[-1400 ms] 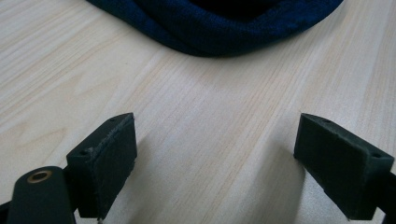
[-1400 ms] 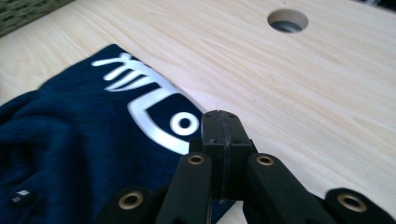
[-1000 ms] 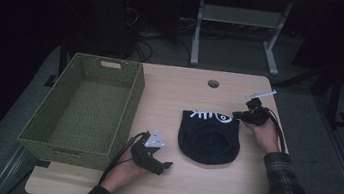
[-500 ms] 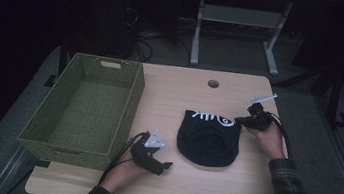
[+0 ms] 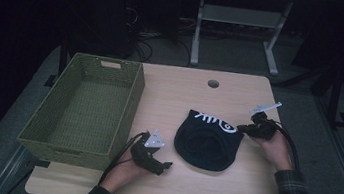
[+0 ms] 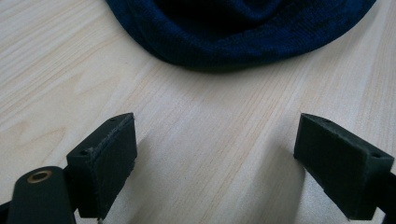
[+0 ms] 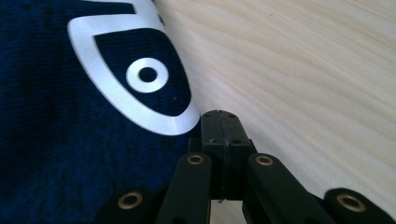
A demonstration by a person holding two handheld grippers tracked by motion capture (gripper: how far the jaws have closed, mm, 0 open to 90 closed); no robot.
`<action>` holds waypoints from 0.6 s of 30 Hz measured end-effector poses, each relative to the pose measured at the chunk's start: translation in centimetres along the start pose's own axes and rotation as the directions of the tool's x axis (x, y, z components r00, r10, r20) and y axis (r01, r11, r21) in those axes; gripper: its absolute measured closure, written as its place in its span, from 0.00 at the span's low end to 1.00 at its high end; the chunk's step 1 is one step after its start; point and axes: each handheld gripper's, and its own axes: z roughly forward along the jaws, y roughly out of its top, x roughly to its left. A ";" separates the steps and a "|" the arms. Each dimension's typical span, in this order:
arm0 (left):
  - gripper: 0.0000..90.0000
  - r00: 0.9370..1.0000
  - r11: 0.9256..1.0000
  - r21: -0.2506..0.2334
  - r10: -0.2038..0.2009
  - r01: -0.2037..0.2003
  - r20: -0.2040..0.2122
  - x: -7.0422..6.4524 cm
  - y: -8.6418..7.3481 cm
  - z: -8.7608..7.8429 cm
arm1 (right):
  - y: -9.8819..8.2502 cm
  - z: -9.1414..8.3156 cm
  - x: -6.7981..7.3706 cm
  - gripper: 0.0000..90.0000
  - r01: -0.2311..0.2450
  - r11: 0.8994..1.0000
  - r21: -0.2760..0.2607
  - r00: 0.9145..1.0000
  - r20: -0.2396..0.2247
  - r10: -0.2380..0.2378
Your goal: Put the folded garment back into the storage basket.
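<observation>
A dark blue knit hat (image 5: 207,142) with a white fish print lies on the light wood table (image 5: 200,95). My right gripper (image 5: 243,129) is at the hat's upper right corner, shut on its edge beside the white eye print (image 7: 147,74). In the right gripper view the pads (image 7: 223,122) are pressed together right at the hat's (image 7: 56,154) rim. My left gripper (image 5: 167,166) rests on the table to the lower left of the hat. Its jaws stand wide apart (image 6: 215,163) with bare wood between them and the hat's rim (image 6: 233,42) a short way ahead.
An olive woven basket (image 5: 132,97) sits at the table's left side, right by the left hand. A round cable hole (image 5: 213,84) lies near the far edge. A metal stand (image 5: 238,35) is on the floor beyond the table.
The right hand has drawn to the right and toward the near edge, and the hat's printed corner has followed it. The left gripper has stayed put.
</observation>
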 end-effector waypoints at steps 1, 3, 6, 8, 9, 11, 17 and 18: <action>0.14 1.000 1.000 0.000 0.001 -0.001 0.000 0.0 0.0 0.0 | -0.3 -0.3 0.3 1.00 0.007 1.000 -0.002 1.000 -0.003 -0.007; 0.14 1.000 1.000 0.000 0.001 -0.001 0.000 0.0 0.0 0.0 | -0.6 -0.5 0.5 1.00 0.010 1.000 0.005 1.000 -0.010 -0.010; 0.14 1.000 1.000 0.000 0.001 -0.001 0.000 0.0 0.0 0.0 | -1.0 -0.9 1.0 1.00 0.019 1.000 0.001 1.000 -0.011 -0.019; 0.14 1.000 1.000 0.000 0.000 0.000 0.000 0.0 0.0 0.0 | -1.1 -1.0 1.1 1.00 0.028 1.000 0.005 1.000 -0.012 -0.028; 0.14 1.000 1.000 0.000 0.000 0.000 0.000 0.0 0.0 0.0 | -1.3 -1.1 1.3 1.00 0.029 1.000 0.003 0.999 -0.015 -0.029; 0.14 1.000 1.000 0.000 0.000 0.000 0.000 0.0 0.0 0.0 | -1.6 -1.3 1.7 1.00 0.035 0.999 0.010 0.999 -0.023 -0.034; 0.14 1.000 1.000 0.000 0.000 0.000 -0.001 0.0 0.0 0.0 | -2.1 -1.8 2.7 1.00 0.055 0.998 0.005 0.998 -0.028 -0.055; 0.14 1.000 1.000 -0.004 0.000 0.000 -0.001 0.0 0.0 0.0 | -2.2 -1.8 2.9 1.00 0.052 0.999 0.007 0.998 -0.033 -0.051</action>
